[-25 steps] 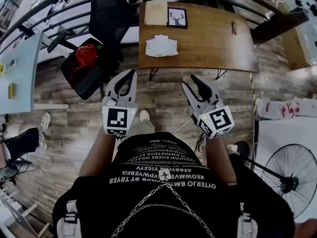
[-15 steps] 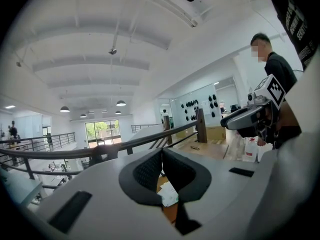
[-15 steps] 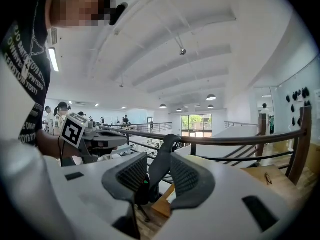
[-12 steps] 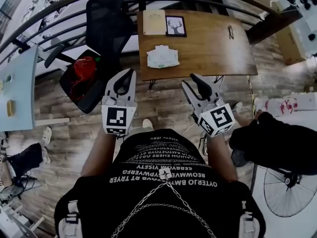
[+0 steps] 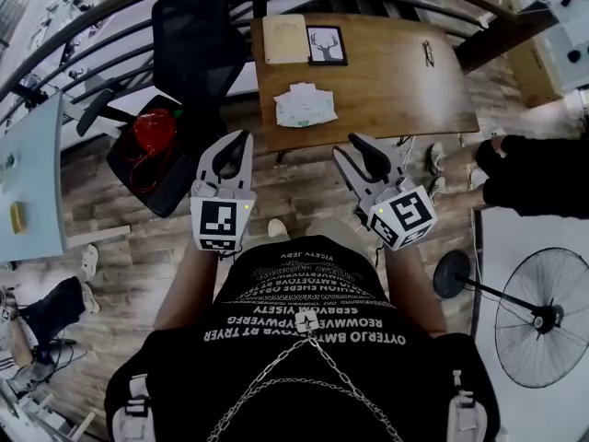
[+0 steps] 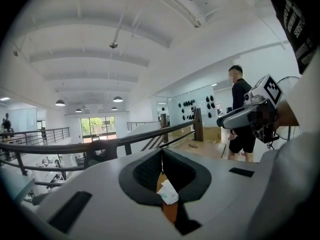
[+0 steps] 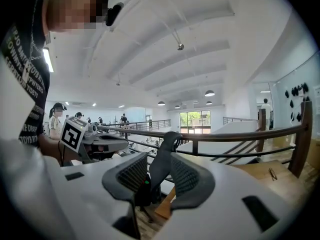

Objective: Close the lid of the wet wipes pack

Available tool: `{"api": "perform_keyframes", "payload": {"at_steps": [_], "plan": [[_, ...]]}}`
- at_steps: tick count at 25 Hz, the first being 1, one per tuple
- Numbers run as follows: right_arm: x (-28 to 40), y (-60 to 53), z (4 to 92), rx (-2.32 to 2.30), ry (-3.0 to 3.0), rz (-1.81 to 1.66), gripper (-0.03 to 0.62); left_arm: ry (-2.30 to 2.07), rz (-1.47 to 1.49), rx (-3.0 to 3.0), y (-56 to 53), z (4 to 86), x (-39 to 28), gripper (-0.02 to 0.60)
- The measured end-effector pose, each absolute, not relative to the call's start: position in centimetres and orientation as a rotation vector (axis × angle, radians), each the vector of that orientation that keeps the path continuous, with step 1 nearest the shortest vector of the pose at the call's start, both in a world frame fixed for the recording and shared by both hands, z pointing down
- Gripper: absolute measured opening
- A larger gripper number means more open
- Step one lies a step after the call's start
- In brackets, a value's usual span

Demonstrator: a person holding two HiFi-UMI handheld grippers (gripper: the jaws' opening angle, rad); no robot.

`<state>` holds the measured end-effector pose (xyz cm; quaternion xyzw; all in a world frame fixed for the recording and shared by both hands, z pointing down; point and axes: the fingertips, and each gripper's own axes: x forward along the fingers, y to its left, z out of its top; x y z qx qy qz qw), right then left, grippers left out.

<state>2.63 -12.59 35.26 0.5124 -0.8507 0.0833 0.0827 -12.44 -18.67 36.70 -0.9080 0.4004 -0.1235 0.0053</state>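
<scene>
The wet wipes pack (image 5: 305, 106) lay on the wooden table (image 5: 396, 72), by its near left edge, well beyond both grippers. The left gripper (image 5: 244, 139) was pressed together, empty; the right gripper (image 5: 346, 147) stood spread. The pack was probably soft, light and prone to slide: press on the lid itself.

Your left gripper (image 5: 245, 139) and right gripper (image 5: 345, 145) are white with black jaw pads and black-and-white square markers. At twelve o'clock, the wet wipes pack (image 5: 305, 107) is white with faint greenish print, on a brown wooden table (image 5: 396, 90). At ten o'clock, a black chair (image 5: 198, 44) bears a red thing (image 5: 152, 134).
</scene>
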Motion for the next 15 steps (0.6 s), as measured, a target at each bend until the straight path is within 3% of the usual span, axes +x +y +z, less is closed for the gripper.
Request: {"api": "perform_keyframes", "payload": {"at_steps": [15], "plan": [[3.7,-13.5,35.7,1.533,-2.529,0.256,0.149,1.265,-0.396,-2.84,-20.2,37.2,-12.0,0.028]]}}
